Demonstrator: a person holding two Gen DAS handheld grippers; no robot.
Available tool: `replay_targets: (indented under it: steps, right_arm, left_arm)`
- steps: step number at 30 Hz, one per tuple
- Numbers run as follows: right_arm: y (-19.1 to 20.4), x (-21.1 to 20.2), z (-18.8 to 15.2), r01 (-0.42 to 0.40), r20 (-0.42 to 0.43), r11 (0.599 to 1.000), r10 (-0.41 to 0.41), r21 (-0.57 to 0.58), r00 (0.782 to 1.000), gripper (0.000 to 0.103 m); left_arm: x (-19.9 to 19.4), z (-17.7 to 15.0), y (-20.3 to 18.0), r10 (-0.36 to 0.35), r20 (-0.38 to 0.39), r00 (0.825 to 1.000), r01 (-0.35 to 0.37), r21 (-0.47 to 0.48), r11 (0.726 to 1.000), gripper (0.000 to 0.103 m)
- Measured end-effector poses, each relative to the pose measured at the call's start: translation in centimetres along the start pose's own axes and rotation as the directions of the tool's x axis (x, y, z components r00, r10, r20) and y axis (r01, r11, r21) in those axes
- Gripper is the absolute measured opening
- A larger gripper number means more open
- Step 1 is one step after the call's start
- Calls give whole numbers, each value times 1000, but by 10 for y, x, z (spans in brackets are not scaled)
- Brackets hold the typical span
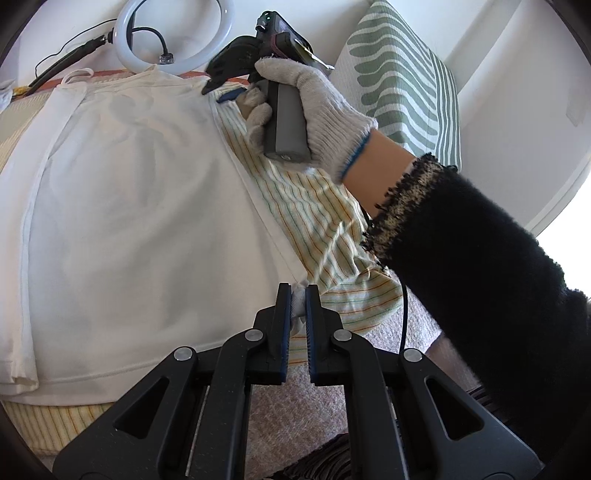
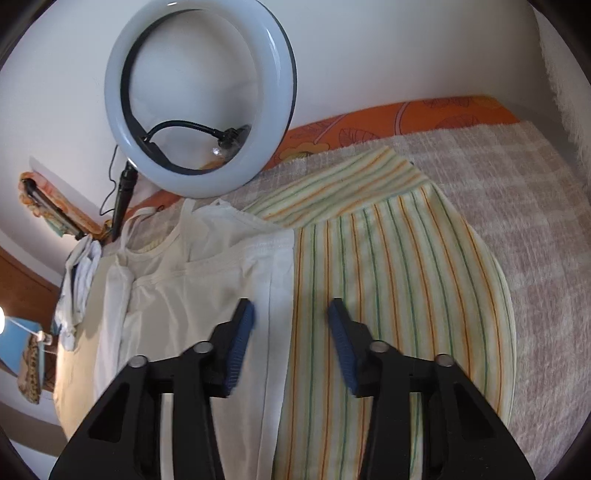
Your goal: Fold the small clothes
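On the left of the bed lies the white sleeveless cotton top (image 1: 122, 206), spread flat over a yellow cloth with green and orange stripes (image 1: 314, 221), its thin straps at the far end by the white ring light (image 1: 173, 35) and its hem at the near end. Its long axis runs near to far, and its right side edge, a stitched seam, runs along the striped cloth.

The left gripper (image 1: 298, 295) sits at the near right corner of the top, clenched on a pinch of the white hem fabric. The right gripper (image 2: 291, 317), held in a grey knitted glove (image 1: 314, 110), is farther away, over the same right edge up near the strap end. Its jaws stand apart and astride the seam, one blue pad over the white fabric and the other over the stripes; nothing is pinched between them yet, so it counts as released.

So both grippers line up along the right edge, the left nearer the hem and the right nearer the shoulder. The likely next move is for the right one to close on the seam, then carry that edge leftward across the top.

The top looks thin, limp and slightly creased.
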State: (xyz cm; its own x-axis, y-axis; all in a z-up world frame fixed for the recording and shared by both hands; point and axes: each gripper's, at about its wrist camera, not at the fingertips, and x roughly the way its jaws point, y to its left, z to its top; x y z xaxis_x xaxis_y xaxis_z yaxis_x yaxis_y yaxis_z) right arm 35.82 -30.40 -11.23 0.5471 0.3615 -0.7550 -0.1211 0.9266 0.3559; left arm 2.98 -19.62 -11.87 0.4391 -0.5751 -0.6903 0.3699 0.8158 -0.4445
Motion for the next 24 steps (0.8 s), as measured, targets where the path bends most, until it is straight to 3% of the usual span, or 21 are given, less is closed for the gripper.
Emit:
replay_targets:
  steps: [1,4,12,24]
  right_arm:
    - [0,1,2,-21,-3,1000,21,13,1000,8]
    - [5,2,5,-23,13,999,23,24,1000,4]
    - [37,-12,13,25,65,1000,-26,10,998,2]
    - [125,3,12,56,75,988,-45,-145,996,2]
  left_arm:
    - [-1,0,2,-3,1,1000,3,-5,1000,5]
    - [-7,1,8,-15,11,1000,15,-25,1000,5]
    - [-38,-3,32,-29,63,998,34,-66,997,5]
    - [-65,-17,73,11,70,998,0,-148,989,5]
